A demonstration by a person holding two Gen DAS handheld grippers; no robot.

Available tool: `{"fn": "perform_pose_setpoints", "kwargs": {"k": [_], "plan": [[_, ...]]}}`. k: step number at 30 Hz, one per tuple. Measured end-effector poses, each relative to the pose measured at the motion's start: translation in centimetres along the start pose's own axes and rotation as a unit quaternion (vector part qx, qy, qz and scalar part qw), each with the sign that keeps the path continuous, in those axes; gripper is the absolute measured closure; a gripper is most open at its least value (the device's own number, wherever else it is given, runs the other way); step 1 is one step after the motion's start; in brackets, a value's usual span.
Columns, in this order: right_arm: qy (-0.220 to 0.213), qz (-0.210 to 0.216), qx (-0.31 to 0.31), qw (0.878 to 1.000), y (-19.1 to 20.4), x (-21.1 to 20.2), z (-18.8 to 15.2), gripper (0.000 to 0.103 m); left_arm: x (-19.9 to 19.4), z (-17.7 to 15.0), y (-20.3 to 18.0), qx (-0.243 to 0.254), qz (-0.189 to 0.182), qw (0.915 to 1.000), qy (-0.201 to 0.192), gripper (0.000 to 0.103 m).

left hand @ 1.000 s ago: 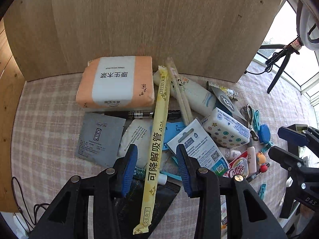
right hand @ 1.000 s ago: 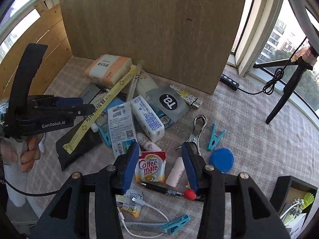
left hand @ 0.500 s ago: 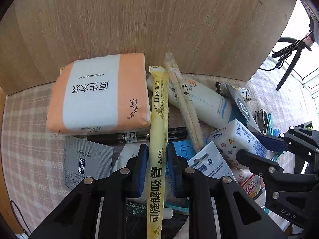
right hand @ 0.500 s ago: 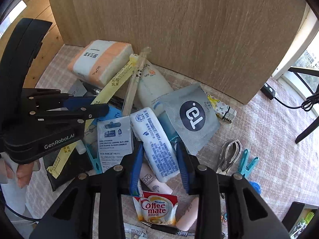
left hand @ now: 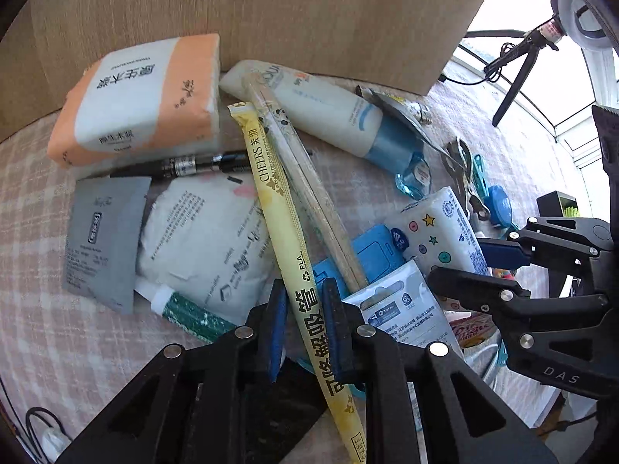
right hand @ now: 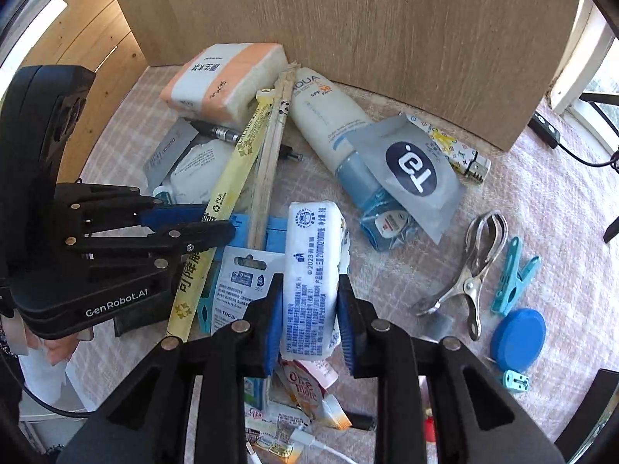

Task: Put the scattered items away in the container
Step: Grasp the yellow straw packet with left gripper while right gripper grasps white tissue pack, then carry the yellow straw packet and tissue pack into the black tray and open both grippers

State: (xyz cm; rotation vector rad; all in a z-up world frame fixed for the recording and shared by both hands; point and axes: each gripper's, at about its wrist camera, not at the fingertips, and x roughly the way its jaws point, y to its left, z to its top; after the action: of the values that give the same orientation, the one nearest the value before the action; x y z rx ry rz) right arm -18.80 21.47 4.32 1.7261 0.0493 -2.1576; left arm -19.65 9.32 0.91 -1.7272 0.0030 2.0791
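A long yellow straw pack (left hand: 278, 201) lies slanted across the pile, and my left gripper (left hand: 305, 286) is shut on its lower half, both blue pads against its sides. From the right wrist view the same left gripper (right hand: 216, 218) grips the yellow straw pack (right hand: 232, 170). A small white tissue pack (right hand: 309, 263) with blue print sits between the pads of my right gripper (right hand: 309, 282), whose jaws are closing and touch both its sides. The left wrist view shows this right gripper (left hand: 460, 259) at the starred tissue pack (left hand: 437, 228). A black box (left hand: 557, 203) stands far right.
An orange tissue pack (left hand: 143, 96), sunscreen bottle (left hand: 329, 112), wrapped chopsticks (left hand: 309, 193), white pouch (left hand: 205, 239) and grey sachet (left hand: 100, 239) crowd the checked cloth. A metal clip (right hand: 472, 270), teal pegs (right hand: 510, 274) and blue disc (right hand: 518, 332) lie right. A wooden board (right hand: 387, 19) stands behind.
Both grippers came down into the pile and closed. The left went from wide open to gripping the yellow straw pack; the right narrowed around the small tissue pack.
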Motion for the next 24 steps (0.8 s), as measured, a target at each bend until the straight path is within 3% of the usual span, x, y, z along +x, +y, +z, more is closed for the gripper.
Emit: {"fn": "perform_pose_setpoints", "kwargs": {"k": [11,14,18,24], "plan": [[0.021,-0.001,0.054,0.998,-4.5,-3.4,-11.1,0.079,0.9,-7.7,-9.4,0.041,-0.063,0.9970,0.018,0.089],[0.016,-0.031,0.071,0.997,-5.7,-4.5,-13.5,0.079,1.0,-8.3,-11.8,0.054,-0.052,0.9971,0.014,0.093],[-0.005,-0.034,0.117,0.992,-7.8,-6.1,-15.3,0.079,0.5,-8.6,-12.0,0.033,-0.049,0.9981,0.014,0.093],[-0.059,-0.026,0.150,0.987,-8.7,-9.7,-17.1,0.080,-3.4,-9.3,-9.2,-0.003,-0.031,0.9993,-0.021,0.093]]}}
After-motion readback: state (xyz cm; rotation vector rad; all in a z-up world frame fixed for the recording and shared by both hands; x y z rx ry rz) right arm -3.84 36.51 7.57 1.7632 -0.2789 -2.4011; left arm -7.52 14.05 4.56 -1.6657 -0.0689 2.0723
